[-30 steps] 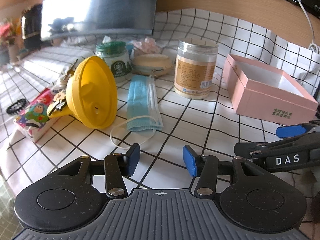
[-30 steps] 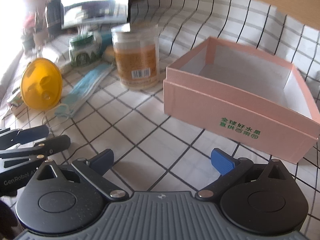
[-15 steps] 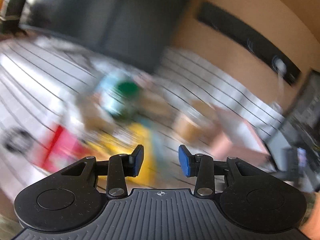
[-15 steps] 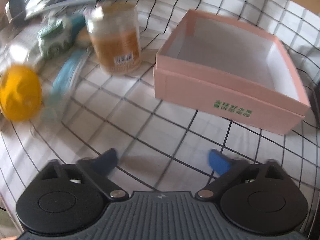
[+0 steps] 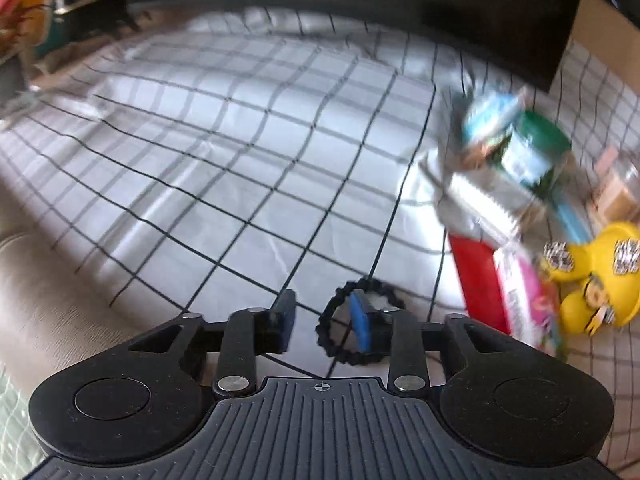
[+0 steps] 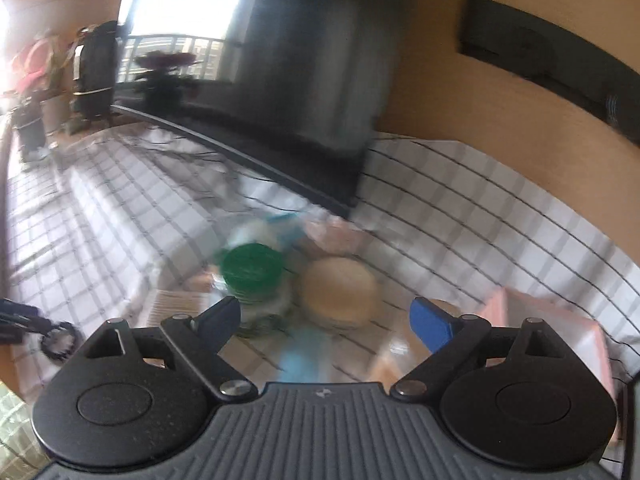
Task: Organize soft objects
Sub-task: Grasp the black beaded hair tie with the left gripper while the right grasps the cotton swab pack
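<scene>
The left gripper, jaws parted, has swung from the mask to the black beaded hair tie near the checked tablecloth's front edge. The right gripper, released, now faces the green-lidded jar.

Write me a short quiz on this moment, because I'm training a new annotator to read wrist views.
1. True or false: the left gripper is shut on the black hair tie.
2. What colour is the lid of the jar ahead of the right gripper? A red, B green, C yellow.
3. Fill in: the white tablecloth bears a dark ___ pattern.

Key
1. False: its jaws stand apart, with one blue pad inside the ring.
2. B.
3. Checked.
</scene>
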`<state>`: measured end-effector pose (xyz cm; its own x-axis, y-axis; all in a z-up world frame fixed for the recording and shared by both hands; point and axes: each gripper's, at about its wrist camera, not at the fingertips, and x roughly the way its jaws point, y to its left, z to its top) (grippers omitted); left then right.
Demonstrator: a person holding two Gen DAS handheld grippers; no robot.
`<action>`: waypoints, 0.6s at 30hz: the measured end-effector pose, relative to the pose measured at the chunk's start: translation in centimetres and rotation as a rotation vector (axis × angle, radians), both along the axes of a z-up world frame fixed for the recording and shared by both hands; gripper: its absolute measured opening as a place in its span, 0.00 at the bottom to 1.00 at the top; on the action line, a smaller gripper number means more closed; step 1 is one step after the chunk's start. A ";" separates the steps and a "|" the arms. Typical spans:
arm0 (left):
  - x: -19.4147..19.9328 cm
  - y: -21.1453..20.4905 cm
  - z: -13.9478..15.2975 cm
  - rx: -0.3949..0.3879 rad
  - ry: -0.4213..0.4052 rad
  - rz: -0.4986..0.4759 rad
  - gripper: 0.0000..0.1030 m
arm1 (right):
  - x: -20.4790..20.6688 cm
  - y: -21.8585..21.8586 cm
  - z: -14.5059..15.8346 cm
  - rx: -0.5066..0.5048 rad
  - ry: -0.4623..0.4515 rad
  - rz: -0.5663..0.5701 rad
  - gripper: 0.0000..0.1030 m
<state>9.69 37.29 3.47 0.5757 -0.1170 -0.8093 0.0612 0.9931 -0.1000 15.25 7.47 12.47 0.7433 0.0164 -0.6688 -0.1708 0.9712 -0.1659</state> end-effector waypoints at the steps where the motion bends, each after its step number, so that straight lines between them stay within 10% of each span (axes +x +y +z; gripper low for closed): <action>1: 0.2 0.1 -0.2 0.001 0.018 -0.021 0.21 | 0.0 0.5 -0.1 0.005 0.011 0.008 0.90; 9: 0.1 -1.5 -0.7 0.132 0.023 -0.151 0.17 | 0.0 1.4 -2.6 0.022 0.109 -0.012 0.90; 18: -0.5 -1.3 -0.5 0.061 0.028 -0.135 0.19 | 3.4 4.8 -5.6 0.185 0.308 -0.025 0.90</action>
<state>9.16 36.00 2.95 0.5351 -0.1418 -0.8328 0.1930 0.9803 -0.0430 18.68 12.23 6.83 0.5093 0.1424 -0.8487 -0.1608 0.9846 0.0686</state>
